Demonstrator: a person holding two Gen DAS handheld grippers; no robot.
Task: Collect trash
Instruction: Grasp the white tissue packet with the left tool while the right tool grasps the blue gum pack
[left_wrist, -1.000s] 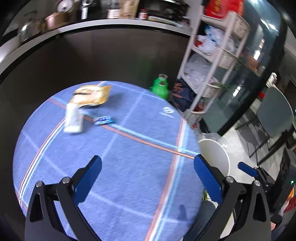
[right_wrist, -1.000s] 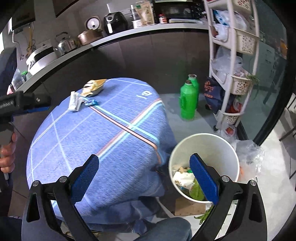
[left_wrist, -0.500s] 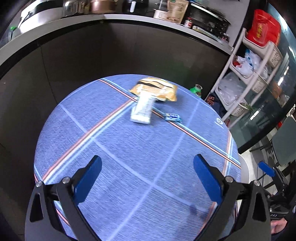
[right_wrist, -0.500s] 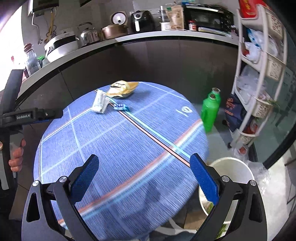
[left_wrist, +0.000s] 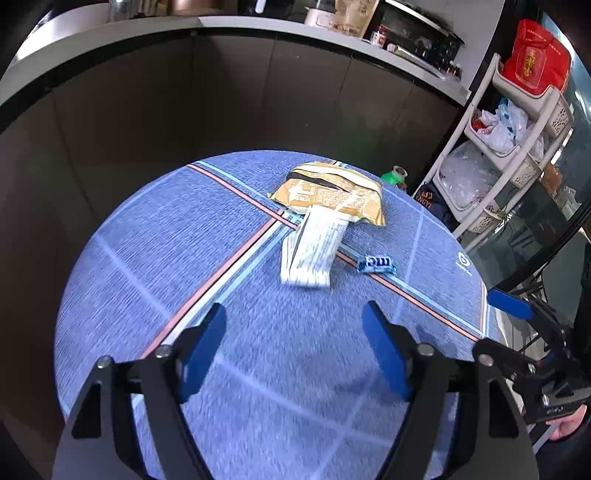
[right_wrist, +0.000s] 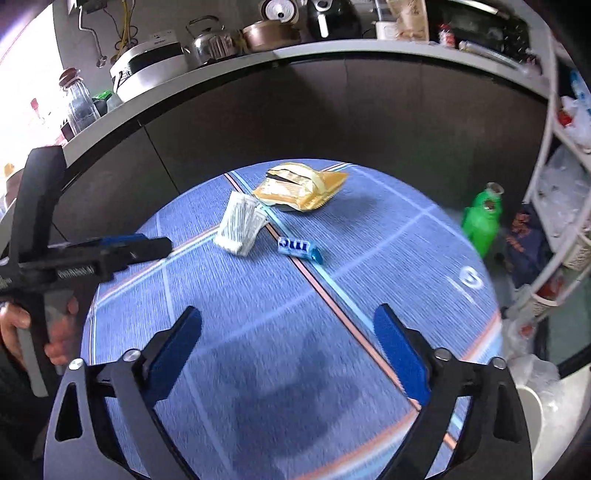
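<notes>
Round woven tablecloth (left_wrist: 229, 369), crinkled yellow wrapper (left_wrist: 328, 192)

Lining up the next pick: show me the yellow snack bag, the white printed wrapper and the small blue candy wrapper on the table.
Yellow snack bag (left_wrist: 327, 192), left wrist view, middle of its printed face.
White printed wrapper (left_wrist: 314, 247), left wrist view, centre of its flat panel.
Small blue candy wrapper (right_wrist: 298, 246), right wrist view, on its white lettering.

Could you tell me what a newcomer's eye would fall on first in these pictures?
Probably the round table's blue striped cloth, filling the middle of both views. Three bits of trash cluster at its far side: a yellow snack bag, a white wrapper just in front of it, and a small blue candy wrapper to the right. Next, a bright green bottle on the floor.
</notes>
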